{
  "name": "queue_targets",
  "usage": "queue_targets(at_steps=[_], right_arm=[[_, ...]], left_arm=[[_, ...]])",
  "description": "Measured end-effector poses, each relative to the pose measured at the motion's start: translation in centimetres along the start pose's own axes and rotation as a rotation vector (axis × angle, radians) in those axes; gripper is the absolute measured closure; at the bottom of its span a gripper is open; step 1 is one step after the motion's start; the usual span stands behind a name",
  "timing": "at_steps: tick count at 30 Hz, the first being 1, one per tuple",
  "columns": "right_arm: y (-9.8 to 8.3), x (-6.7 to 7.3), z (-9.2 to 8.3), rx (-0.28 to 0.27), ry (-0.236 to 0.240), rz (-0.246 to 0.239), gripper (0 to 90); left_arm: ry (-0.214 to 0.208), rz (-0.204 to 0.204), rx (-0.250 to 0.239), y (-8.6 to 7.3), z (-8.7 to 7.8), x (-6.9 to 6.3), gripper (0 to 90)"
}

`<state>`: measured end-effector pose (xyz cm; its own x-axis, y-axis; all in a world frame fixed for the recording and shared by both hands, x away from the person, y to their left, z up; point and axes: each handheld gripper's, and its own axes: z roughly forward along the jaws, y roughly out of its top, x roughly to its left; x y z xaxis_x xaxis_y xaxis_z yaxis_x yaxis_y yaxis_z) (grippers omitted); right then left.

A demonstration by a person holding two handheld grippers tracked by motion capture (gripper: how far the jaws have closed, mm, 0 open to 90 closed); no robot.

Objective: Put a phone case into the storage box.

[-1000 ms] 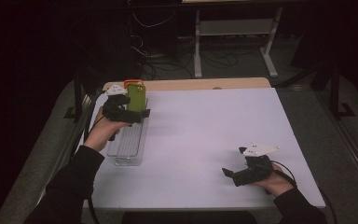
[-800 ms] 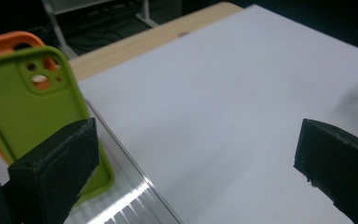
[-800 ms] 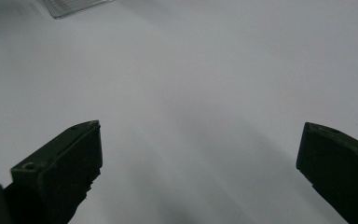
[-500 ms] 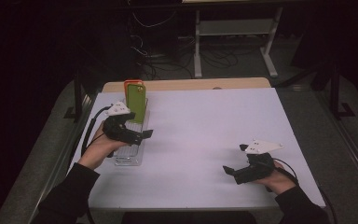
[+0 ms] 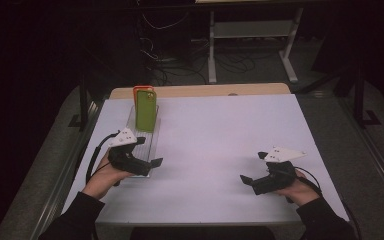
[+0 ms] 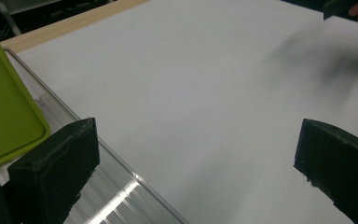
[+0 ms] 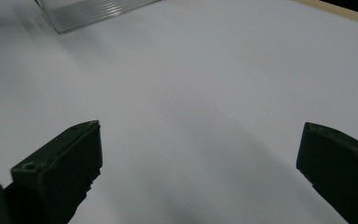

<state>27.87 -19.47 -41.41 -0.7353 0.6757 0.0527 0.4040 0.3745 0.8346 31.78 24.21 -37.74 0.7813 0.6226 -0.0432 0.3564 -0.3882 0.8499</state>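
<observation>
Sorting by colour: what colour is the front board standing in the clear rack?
Lime green board, clearest in the high view.

We take this for a lab or test room set up for recording. The white table (image 5: 230, 140) stands alone in a dark room, lit from above, with a bare wooden edge at its far side. Behind it we see loose cables (image 5: 180, 65) trailing across the floor and a white metal stand (image 5: 250, 35) with a shelf. Dark metal frame posts (image 5: 83, 100) flank the table on both sides.
</observation>
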Motion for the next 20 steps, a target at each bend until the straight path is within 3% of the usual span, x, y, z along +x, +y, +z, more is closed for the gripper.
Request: queue_targets(at_steps=[8,11,20], right_arm=[[0.1,0.0,-0.3,-0.012,0.008,-0.011,0.0],[0.2,0.1,-0.4,-0.01,0.007,-0.003,0.0],[0.3,0.1,-0.4,-0.019,0.009,-0.011,0.0]], left_arm=[[0.028,0.005,-0.002,-2.3,-0.8,-0.3,0.0],[0.014,0.005,0.01,-2.9,-0.7,-0.6,0.0],[0.004,0.01,0.028,-3.3,-0.6,-0.7,0.0]])
